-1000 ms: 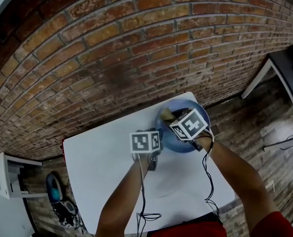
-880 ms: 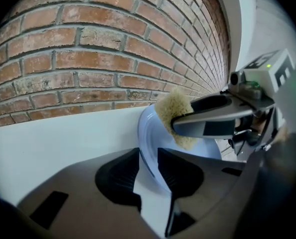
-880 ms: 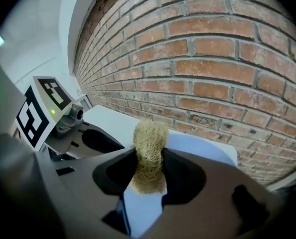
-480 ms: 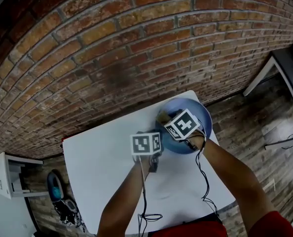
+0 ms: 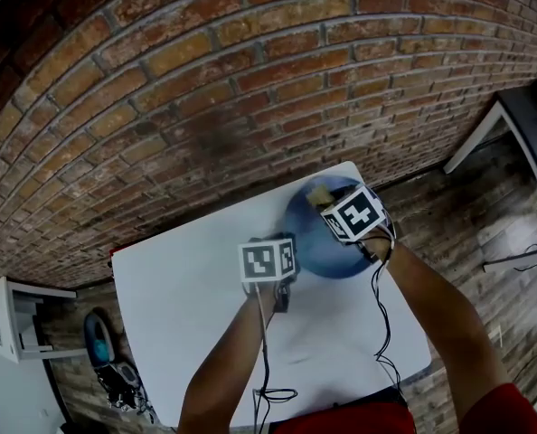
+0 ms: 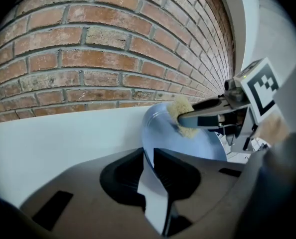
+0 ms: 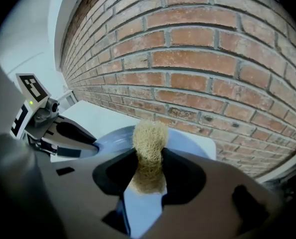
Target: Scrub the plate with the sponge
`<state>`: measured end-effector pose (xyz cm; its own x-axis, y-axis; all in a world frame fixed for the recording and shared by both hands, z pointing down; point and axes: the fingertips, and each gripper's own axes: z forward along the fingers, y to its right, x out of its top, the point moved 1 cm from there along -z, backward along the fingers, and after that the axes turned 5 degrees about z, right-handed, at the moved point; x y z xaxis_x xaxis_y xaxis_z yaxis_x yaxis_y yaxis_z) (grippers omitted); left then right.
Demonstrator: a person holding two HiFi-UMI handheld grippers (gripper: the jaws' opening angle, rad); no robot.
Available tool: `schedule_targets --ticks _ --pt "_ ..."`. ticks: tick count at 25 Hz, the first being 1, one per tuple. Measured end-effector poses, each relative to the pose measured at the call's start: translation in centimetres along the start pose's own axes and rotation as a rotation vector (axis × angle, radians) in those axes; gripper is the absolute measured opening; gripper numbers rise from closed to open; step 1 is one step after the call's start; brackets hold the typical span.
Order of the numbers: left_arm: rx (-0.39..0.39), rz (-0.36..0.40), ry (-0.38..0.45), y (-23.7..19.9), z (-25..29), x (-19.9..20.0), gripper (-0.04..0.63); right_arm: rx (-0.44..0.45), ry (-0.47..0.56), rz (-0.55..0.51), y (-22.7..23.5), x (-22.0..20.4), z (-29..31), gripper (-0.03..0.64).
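As the left hand-held gripper [image 6: 148, 156] pinches the edge of a blue plate [image 6: 164, 133], its jaws having just been closing with that edge between them, the right hand-held gripper [image 7: 148, 159] is clamped tight on a tan, wiry sponge [image 7: 149, 136]. Both right jaws squeeze the sponge at its middle, and a rounded tuft sticks out past the fingertips. Seen from the left gripper view, that tuft lies against the inside of the plate, close to its far rim on the side toward the wall. The thin edge held by the left hand-held gripper runs straight through the narrow gap between its two dark pads, which press on it from either side. Whether the plate lies flat or is tipped up cannot be told.

A white marker cube [image 5: 267, 260] tops the left hand-held gripper in the head view, and a second one tops the right. A bare forearm [image 5: 223, 369] reaches to each from the bottom of that view, with thin black cables [image 5: 381, 315] trailing back along the arms.

The plate sits at the far right corner of a white counter [image 5: 187, 278], near the wall, with the left hand-held gripper at its left edge and the right one over it. Behind the counter rises a red brick wall [image 5: 205, 80] with pale mortar. A white stand [image 5: 11, 319] shows at the lower left beside the counter, and a dark-topped table [image 5: 522, 120] with a white leg at the right edge.
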<state>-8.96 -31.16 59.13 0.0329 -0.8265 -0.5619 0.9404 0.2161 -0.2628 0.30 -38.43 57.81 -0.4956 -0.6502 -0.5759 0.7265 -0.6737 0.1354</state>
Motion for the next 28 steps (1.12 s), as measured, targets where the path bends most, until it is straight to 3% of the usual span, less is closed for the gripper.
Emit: schedule_targets --ticks 8,19,23,28 --pt "0.003 0.0 0.002 -0.1 -0.1 -0.1 0.069 -0.122 0.003 0.054 5.0 -1.9 -2.7 0.161" --pt "0.004 -0.007 0.015 0.0 -0.1 0.0 0.069 0.127 0.031 -0.008 -7.1 0.2 -0.7 0.161" --pt "0.006 -0.008 0.023 -0.1 0.0 0.0 0.069 0.128 0.005 -0.021 -7.8 -0.3 0.3 0.161" --pt "0.01 -0.009 0.022 -0.1 0.0 0.0 0.069 0.069 -0.015 0.01 -4.5 -1.5 -0.2 0.161"
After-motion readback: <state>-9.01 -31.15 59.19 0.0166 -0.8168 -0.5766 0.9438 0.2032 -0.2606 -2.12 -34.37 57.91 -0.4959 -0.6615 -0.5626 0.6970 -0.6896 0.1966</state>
